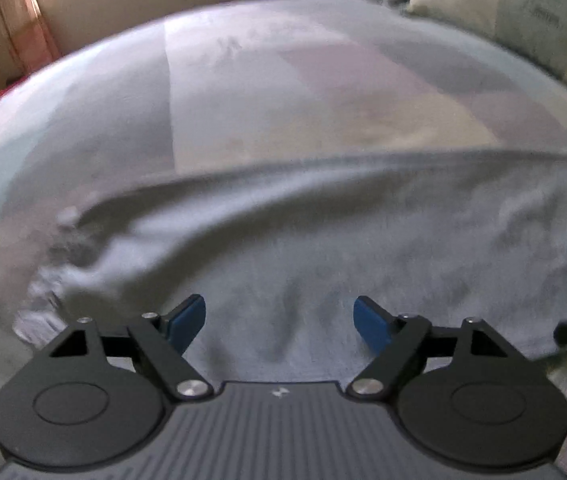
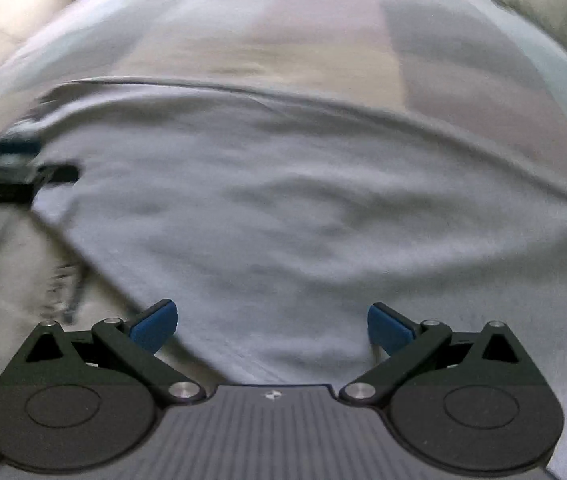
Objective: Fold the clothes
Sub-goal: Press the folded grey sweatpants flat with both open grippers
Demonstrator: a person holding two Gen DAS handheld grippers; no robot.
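A pale grey garment [image 1: 323, 232] lies spread flat on the bed, its far edge running as a long fold across the left wrist view. My left gripper [image 1: 279, 322] hovers over the near part of it, its blue pads wide apart and open with nothing pinched between them. In the right wrist view the same garment [image 2: 283, 200] fills the middle, one slanted edge running down to the left. My right gripper [image 2: 271, 326] is open above the near corner of the cloth. The left gripper's blurred blue fingers [image 2: 15, 152] show at the left edge.
The bedspread [image 1: 243, 80] has pale grey, pink and cream blocks. Pillows [image 1: 503, 8] lie at the far right of the bed. A pink curtain [image 1: 23, 28] hangs by a window behind the bed. Crumpled patterned fabric [image 1: 55, 256] sits at the garment's left end.
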